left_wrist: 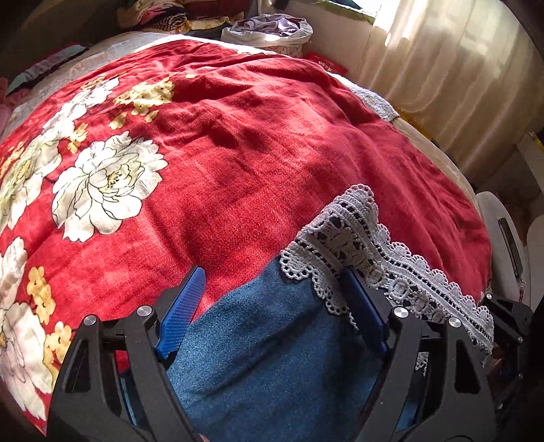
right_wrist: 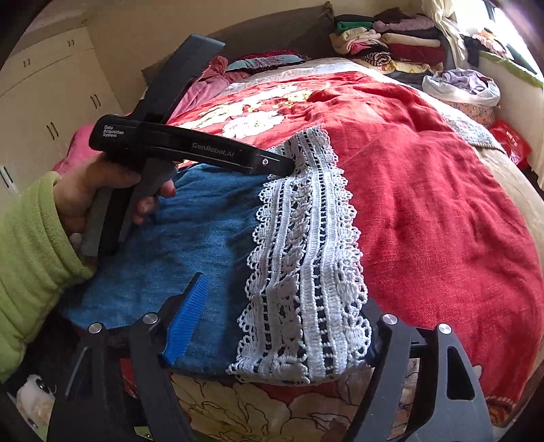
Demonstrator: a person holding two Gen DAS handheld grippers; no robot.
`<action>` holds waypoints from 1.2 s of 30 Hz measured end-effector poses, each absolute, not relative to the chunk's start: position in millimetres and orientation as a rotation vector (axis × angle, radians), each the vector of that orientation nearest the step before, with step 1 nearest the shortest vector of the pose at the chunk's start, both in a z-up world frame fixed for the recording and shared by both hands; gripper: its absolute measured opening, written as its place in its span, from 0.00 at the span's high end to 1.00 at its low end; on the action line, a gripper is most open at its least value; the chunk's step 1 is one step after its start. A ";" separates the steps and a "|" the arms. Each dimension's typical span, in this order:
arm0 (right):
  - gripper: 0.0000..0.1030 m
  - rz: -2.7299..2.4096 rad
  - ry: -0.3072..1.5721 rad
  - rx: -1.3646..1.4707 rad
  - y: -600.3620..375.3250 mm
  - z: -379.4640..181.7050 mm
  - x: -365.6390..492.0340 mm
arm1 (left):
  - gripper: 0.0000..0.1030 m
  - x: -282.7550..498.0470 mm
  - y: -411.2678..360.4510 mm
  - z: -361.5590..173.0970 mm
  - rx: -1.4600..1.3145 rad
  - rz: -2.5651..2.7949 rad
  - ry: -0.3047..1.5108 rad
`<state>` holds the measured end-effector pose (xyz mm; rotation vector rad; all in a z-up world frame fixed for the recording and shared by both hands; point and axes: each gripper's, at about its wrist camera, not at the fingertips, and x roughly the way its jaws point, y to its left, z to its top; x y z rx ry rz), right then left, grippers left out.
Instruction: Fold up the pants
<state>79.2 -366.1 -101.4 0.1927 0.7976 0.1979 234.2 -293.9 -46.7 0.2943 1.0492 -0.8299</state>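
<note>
Blue denim pants [left_wrist: 272, 343] [right_wrist: 190, 238] with a white lace hem [left_wrist: 357, 238] [right_wrist: 306, 258] lie folded on the red flowered blanket [left_wrist: 238, 153] [right_wrist: 425, 204]. My left gripper [left_wrist: 272, 275] stands wide over the far corner of the hem. One blue finger [left_wrist: 183, 306] rests by the denim's edge and the other sits at the lace. In the right wrist view a hand in a green sleeve [right_wrist: 30, 265] holds that left gripper [right_wrist: 289, 163], its tip at the lace. My right gripper [right_wrist: 285, 295] straddles the near hem. Its left finger [right_wrist: 190, 316] lies on the denim, and lace hides the other.
Stacks of folded clothes [right_wrist: 391, 40] and a white bag of laundry [right_wrist: 462, 85] [left_wrist: 268, 30] sit beyond the bed's far end. Curtains [left_wrist: 442, 68] hang along the right side, and cream cupboards [right_wrist: 51, 102] stand on the left. Pink bedding [right_wrist: 210, 81] is bunched near the headboard.
</note>
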 end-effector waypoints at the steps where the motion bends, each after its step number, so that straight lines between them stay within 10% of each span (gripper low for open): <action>1: 0.36 0.196 0.800 0.171 -363.9 -102.6 80.1 | 0.34 233.2 -295.1 -46.2 0.291 -0.818 1.061; 5: 0.68 0.219 0.795 0.123 -358.5 -98.7 81.1 | 0.66 223.7 -299.3 -37.6 0.294 -0.843 1.043; 9: 0.75 0.258 0.787 0.111 -351.6 -90.4 79.8 | 0.89 217.1 -291.2 -28.8 0.248 -0.863 1.032; 36: 0.74 0.542 0.742 -0.246 -163.9 -67.6 83.5 | 0.84 189.6 -47.3 -0.8 -0.246 -0.611 0.951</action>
